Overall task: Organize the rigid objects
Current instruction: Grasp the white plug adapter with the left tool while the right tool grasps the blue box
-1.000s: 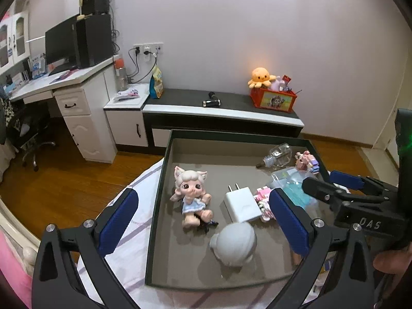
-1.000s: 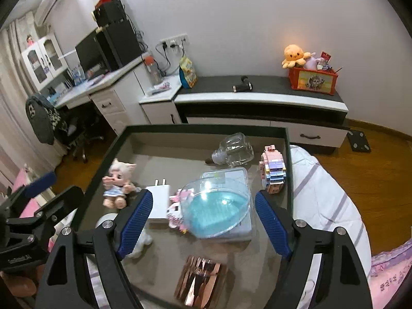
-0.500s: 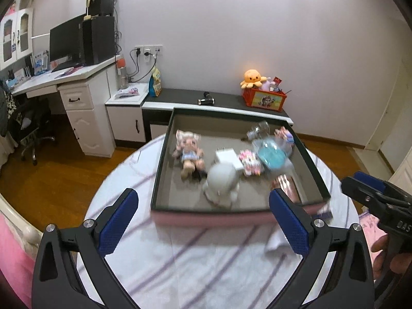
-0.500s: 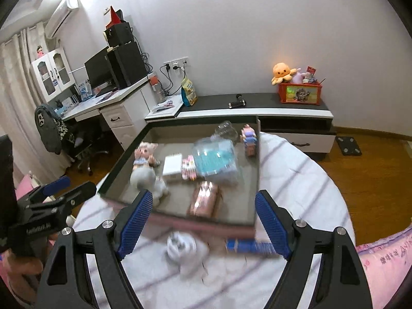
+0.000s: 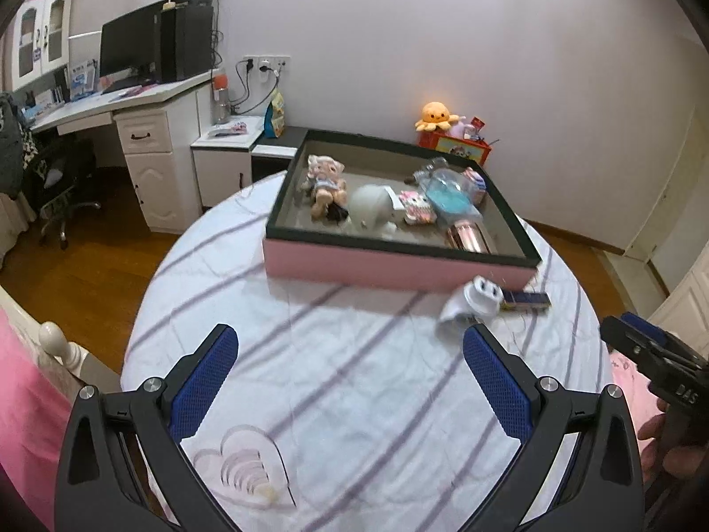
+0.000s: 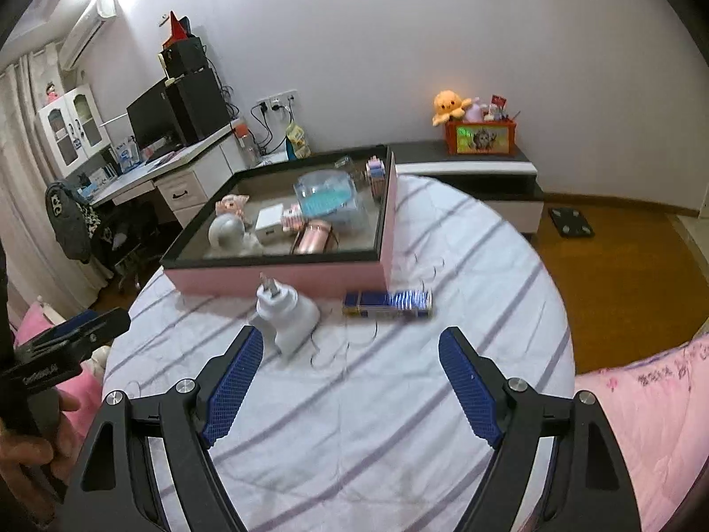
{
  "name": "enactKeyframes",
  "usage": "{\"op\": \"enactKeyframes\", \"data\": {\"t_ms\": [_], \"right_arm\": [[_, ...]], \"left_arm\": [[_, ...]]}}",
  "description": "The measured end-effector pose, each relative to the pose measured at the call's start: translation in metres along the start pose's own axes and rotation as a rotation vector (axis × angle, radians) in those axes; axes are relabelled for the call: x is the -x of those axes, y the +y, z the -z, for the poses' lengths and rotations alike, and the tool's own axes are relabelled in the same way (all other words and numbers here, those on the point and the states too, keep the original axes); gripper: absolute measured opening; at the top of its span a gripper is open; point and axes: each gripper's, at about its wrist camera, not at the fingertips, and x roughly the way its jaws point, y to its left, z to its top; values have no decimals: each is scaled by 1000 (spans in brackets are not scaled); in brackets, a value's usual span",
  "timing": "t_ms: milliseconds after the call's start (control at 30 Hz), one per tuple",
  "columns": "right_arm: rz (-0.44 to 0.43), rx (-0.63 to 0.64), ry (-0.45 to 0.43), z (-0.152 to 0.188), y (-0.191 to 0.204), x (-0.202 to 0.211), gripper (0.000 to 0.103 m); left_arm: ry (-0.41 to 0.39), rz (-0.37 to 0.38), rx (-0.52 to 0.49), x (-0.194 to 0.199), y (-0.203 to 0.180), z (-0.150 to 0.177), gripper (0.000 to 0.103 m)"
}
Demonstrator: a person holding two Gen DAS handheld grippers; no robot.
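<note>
Two wrist views, angled down, both sharing pink tray (image 5: 399,266) on round table (image 6: 487,266)

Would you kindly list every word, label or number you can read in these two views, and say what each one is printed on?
"DAS": white letters on the black body of the right hand-held gripper, seen from the left wrist view.
White lettering on the left hand-held gripper: blurred, not readable.
Dark writing on the pink bedding: too distorted to read.
Blue box on the table: print blurred by motion.
Orange picture box on the cabinet: no legible text.
</note>
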Motion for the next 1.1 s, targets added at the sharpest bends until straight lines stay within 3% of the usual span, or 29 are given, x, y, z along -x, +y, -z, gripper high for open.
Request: {"op": "enactKeyframes", "data": {"t_ms": [233,767,1100], "right_arm": [[-11,8,5,10,5,3,83],[-11,10,4,11,5,2,83],[53,-24,55,2,-14,-20,83]], "left_arm": [[14,10,-45,6,-18,18,103],[2,-4,-61,8,-24,16,103],[26,24,-119,-21,-47,15,103]]}}
